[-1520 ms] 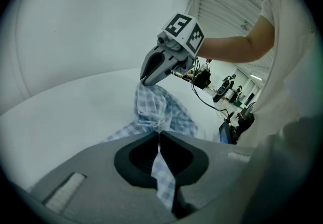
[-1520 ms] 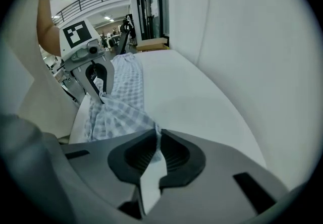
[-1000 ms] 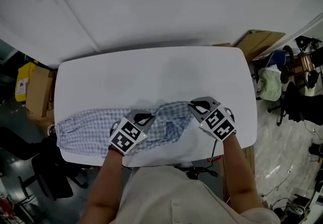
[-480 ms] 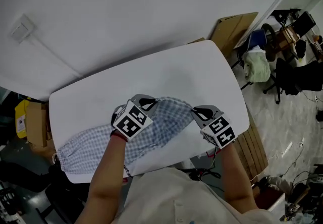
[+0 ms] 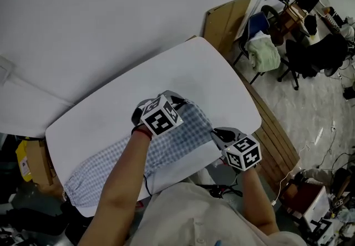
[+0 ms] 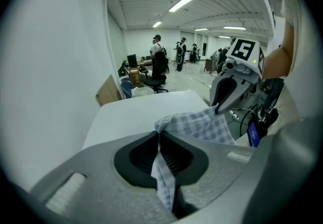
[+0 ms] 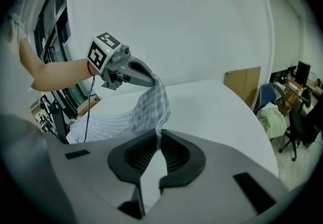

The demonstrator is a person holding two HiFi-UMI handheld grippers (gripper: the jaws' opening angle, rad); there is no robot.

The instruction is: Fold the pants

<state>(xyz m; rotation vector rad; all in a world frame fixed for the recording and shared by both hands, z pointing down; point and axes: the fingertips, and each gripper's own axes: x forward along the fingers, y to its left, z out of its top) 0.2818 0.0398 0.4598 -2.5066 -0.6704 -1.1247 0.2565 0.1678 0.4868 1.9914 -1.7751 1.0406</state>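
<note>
Head view: the white surface (image 5: 183,70) is seen set diagonally, and the checked pants (image 5: 111,164) are spread along its near side, their far-left end lying close to the near edge while the right end is lifted and stretched between the two grippers. From here, the long trailing part could be dragged toward that edge and slide off if the raised end is carried much further, since most of the cloth is not held down by anything. A crooked fold is also judged likely, because the left gripper (image 5: 182,101) is well ahead of the right gripper (image 5: 216,133) over the middle of the surface, so the held edge runs at a slant. Both pairs of fingers (image 6: 137,156) are pressed together on the cloth, yet only a thin edge is pinched at the tips in the right gripper view, so that corner could be pulled free if the span is tightened. Compared with a second ago, the grippers, then side by side at the near edge with the pants lying flat, have been drawn apart, the left carried away from the person and raised, and the surface now appears turned in the picture.
</note>
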